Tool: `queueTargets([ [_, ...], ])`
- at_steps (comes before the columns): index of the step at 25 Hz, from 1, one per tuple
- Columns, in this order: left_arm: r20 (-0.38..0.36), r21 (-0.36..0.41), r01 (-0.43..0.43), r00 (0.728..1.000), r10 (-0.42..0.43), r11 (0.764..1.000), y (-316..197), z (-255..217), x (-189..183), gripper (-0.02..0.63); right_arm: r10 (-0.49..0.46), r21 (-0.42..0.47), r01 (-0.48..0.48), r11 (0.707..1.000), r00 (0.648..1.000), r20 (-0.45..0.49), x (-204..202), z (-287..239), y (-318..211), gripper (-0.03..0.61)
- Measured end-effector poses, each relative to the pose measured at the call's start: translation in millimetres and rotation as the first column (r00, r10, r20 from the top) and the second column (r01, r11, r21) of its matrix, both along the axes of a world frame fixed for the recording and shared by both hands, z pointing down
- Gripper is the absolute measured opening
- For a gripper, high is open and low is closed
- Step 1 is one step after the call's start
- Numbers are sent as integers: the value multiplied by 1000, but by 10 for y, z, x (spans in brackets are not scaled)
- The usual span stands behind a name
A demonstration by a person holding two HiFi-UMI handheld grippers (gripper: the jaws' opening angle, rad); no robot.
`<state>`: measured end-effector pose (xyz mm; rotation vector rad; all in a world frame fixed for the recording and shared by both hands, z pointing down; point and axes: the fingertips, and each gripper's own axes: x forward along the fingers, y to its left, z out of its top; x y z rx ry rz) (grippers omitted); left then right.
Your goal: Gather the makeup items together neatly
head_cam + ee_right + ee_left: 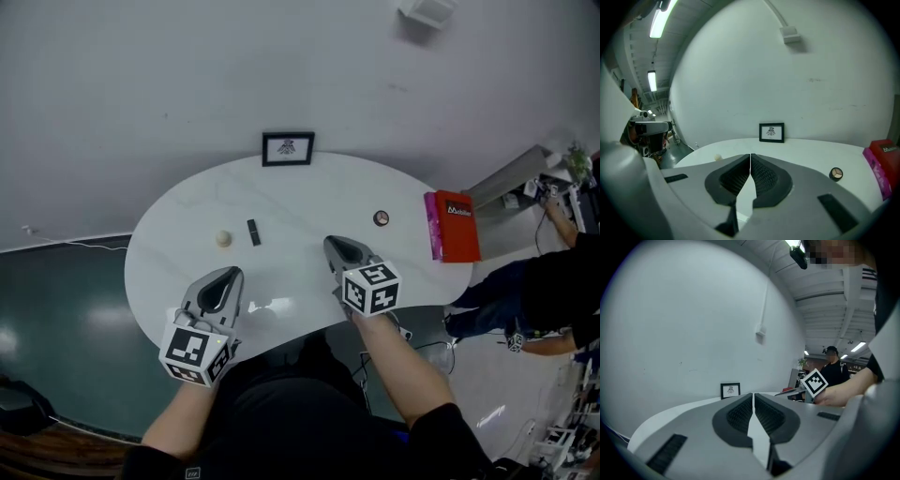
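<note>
Both grippers are over the near edge of the counter [309,202], jaws closed pad to pad with nothing between them, so each must open before any pickup. The left gripper [226,277] points forward and slightly right; the right gripper [335,246] points forward and slightly left. The makeup items lie apart on the counter beyond both of them. The black stick [253,232] lies flat just ahead and to the right of the left gripper, with its long axis running almost straight away from the person. The cream ball [223,238] sits just to the left of the stick, close to it but not touching. Both items are nearer the left gripper. The round compact [381,217] lies well apart from that pair, ahead and to the right of the right gripper, which is the nearer one for it. A red box [455,225] sits at the far right edge (whether it counts as a makeup item cannot be told). Judged from this layout, the gap between the compact and the stick-and-ball pair is the one to close.
</note>
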<state>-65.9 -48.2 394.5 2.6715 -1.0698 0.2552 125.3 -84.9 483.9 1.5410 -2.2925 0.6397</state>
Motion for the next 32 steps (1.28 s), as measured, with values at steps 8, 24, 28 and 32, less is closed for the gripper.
queueTargets([
  [8,-23,-16,35,999,-35,999,-127,15,1033,23,31,-33,-31,999,1000,-2,1192,201,1,38],
  [24,15,-55,70,997,-69,996,-360,192,2400,23,-90,-117,80,990,993,-80,2294,860,-263,81],
  [28,49,-83,72,996,-68,994,-396,357,2424,23,-88,-130,71,989,987,-131,2371,1115,-405,196],
  [32,58,-116,112,993,-105,987,-461,557,2373,23,-114,-155,91,984,982,-148,2383,1342,-555,209],
])
